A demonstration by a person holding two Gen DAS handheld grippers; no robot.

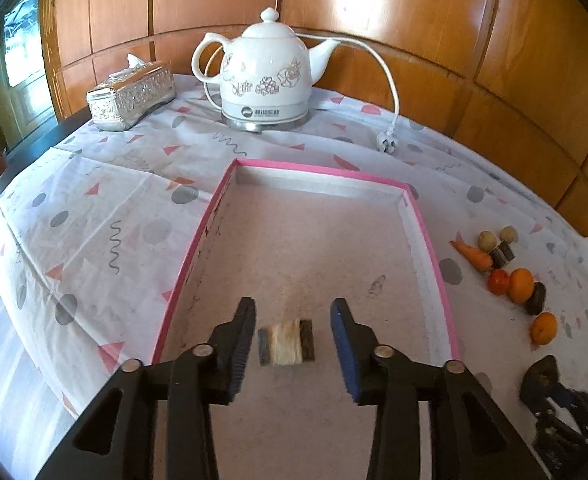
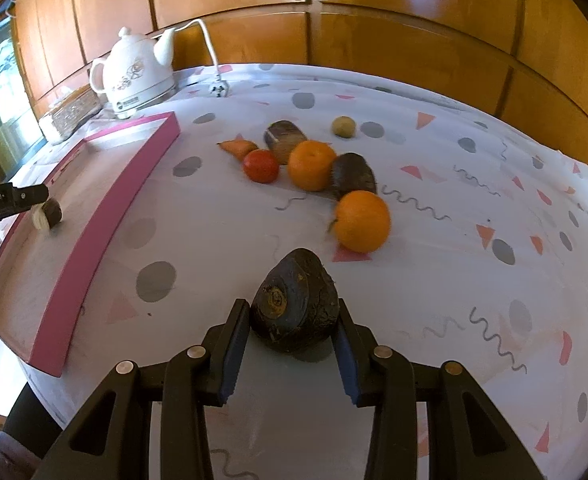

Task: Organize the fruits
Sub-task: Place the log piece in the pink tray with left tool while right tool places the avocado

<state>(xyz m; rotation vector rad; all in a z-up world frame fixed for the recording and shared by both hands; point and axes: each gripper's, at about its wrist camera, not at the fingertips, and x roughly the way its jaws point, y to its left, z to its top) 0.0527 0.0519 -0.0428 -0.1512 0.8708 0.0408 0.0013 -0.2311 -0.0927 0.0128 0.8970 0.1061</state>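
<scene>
Through my left wrist view, a short stubby piece point(image 1: 286, 343) lies inside the pink-rimmed tray point(image 1: 429, 236), its long axis running left to right across the view. It is pale and fibrous in the middle with dark ends, slightly blurred. It sits between the tips of my left gripper point(image 1: 292, 336), whose jaws stand apart with a clear gap on each side of the piece; nothing is gripped. No earlier view lets me say more about them.

In my right wrist view, a dark, rough-skinned piece of produce point(image 2: 296, 306) is clamped in my right gripper point(image 2: 294, 334), both blue pads point(image 2: 232, 350) pressed on its flanks. Its cut face, with a tan ringed centre, looks toward me and to the left, and its tapered end points up and away.

On the patterned counter point(image 2: 453, 264) beyond it lie two oranges point(image 2: 361, 221), a tomato point(image 2: 260, 166), a carrot point(image 2: 238, 147), two more dark pieces point(image 2: 353, 175) and a small yellowish fruit point(image 2: 343, 126), all to the right of the tray.
</scene>
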